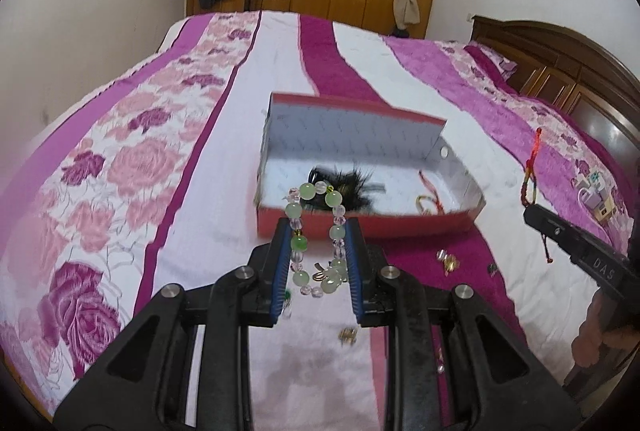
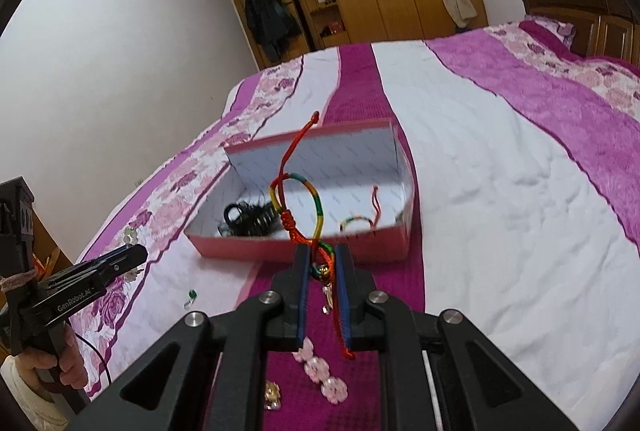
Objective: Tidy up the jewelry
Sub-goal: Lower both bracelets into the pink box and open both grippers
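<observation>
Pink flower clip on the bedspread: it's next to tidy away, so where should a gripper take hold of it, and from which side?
The pink flower clip lies flat on the bedspread, a row of flowers. Probably best to come straight down and pinch across its narrow width at the middle flower; gripping an end could tip it.

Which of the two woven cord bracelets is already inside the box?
The smaller cord bracelet lying in the red box; the other cord bracelet hangs from the right gripper.
</observation>
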{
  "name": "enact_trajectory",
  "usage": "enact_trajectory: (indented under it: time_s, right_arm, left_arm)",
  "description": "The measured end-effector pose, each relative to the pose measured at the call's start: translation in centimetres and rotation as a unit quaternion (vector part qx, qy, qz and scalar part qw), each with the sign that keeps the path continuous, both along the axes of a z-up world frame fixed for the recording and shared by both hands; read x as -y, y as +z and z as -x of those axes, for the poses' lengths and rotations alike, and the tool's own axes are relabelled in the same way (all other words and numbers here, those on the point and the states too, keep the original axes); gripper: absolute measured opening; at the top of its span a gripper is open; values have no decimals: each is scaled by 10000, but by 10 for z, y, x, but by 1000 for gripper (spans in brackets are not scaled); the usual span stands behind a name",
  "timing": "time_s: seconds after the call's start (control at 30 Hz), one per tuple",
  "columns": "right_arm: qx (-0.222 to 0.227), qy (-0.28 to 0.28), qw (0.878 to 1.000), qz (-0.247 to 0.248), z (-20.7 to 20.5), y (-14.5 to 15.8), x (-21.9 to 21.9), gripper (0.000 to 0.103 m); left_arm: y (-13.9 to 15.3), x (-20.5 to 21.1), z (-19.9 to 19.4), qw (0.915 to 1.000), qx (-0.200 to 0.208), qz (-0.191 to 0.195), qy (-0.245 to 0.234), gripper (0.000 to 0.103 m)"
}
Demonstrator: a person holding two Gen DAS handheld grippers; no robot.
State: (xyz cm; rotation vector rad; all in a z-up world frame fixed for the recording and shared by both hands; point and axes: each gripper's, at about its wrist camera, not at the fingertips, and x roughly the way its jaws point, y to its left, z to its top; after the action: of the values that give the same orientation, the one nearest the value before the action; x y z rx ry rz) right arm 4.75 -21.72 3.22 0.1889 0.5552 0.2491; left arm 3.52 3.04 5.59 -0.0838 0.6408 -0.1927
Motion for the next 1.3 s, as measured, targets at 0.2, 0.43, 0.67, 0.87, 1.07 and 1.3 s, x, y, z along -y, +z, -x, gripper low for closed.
enact_trajectory:
  time_s: [0.2,0.43,0.67,0.87,1.07,1.3]
  right_arm:
    - [181,22,9998,13,-9,8,-6,14]
    - [448,-41,9990,17,-24,19,-8,14]
    - [649,-119,9978,-31,-44,25,-10,14]
    - [726,-259,9970,36,-66,26,-11,14]
    - [654,-388,9968,243,-91,14,-13,14]
    - [311,-424,9975,480,-119,-10,-19,14]
  left_arm:
    - [9,6,-14,9993,360,62,-5,18]
    - [21,14,-27,9946,1034,-54,56,18]
    - [21,20,-44,9920,1262,-27,86,19]
    - [7,19,-65,9923,1212,69,264,19]
    - [-15,14,-93,9954,853,142,404,19]
    - [-37,20,-113,9984,458,7,333,19]
